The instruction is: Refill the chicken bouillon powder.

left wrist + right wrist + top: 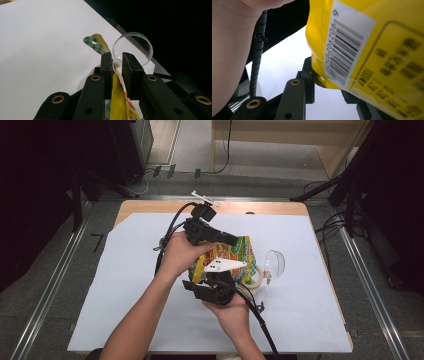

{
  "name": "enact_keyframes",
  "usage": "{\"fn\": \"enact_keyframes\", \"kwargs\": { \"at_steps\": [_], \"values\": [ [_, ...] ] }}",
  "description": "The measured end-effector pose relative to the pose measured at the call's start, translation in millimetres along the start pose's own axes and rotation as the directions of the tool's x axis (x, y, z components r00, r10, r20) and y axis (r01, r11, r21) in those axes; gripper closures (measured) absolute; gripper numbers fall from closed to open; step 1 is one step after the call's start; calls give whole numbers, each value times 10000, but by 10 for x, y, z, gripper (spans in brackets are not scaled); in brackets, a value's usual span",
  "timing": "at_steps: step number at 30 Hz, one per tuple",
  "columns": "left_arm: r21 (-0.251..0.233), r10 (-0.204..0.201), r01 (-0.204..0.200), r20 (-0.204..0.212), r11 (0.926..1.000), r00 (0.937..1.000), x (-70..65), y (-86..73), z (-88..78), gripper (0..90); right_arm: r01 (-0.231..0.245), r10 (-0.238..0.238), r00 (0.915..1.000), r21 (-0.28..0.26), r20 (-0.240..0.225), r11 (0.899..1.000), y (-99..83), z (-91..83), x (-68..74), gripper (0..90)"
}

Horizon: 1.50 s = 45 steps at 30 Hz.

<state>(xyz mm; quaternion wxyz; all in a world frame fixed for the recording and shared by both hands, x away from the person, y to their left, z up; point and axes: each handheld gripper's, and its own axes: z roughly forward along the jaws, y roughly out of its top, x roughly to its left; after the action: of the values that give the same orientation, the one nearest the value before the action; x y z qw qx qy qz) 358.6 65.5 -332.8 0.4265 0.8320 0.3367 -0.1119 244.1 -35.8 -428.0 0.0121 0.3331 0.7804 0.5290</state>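
Observation:
A yellow and orange snack bag (236, 251) with a green checked top is held up above the white sheet between my two grippers. My left gripper (232, 240) reaches in from the upper left. In the left gripper view it (117, 62) is shut on the bag's thin upper edge (117, 97). My right gripper (211, 276), under its white three-cornered plate, comes from below. In the right gripper view it (324, 80) grips a lower corner of the bag (374, 50) beside the barcode. The bag hides its right jaw.
A clear round plastic dish (274, 262) (132, 47) lies just right of the bag. A beige ring (256, 281) sits under the bag's right side. A white sheet (125, 285) covers the wooden table (150, 206). Cables trail from both grippers.

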Motion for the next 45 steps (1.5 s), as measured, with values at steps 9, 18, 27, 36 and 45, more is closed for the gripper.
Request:
{"fn": "enact_keyframes", "kwargs": {
  "at_steps": [9,18,27,36,45],
  "values": [
    [-4,19,-19,6,10000,10000,-14,-2,1,794,21,-21,10000,-5,6,10000,-7,-5,-4,700],
    [-8,-3,3,-24,10000,10000,-5,-1,3,794,-3,3,10000,0,-9,10000,-5,-3,-2,699],
    [3,9,-9,-9,10000,10000,-5,-2,3,794,15,-15,10000,-5,9,10000,-6,-3,-2,700],
    [-15,-2,2,-10,10000,10000,-7,-1,9,794,48,-48,10000,38,73,10000,-7,-13,1,700],
    [-12,6,-6,-16,10000,10000,-8,-2,8,794,35,-35,10000,13,46,10000,-9,-9,-1,700]
  ]
}}
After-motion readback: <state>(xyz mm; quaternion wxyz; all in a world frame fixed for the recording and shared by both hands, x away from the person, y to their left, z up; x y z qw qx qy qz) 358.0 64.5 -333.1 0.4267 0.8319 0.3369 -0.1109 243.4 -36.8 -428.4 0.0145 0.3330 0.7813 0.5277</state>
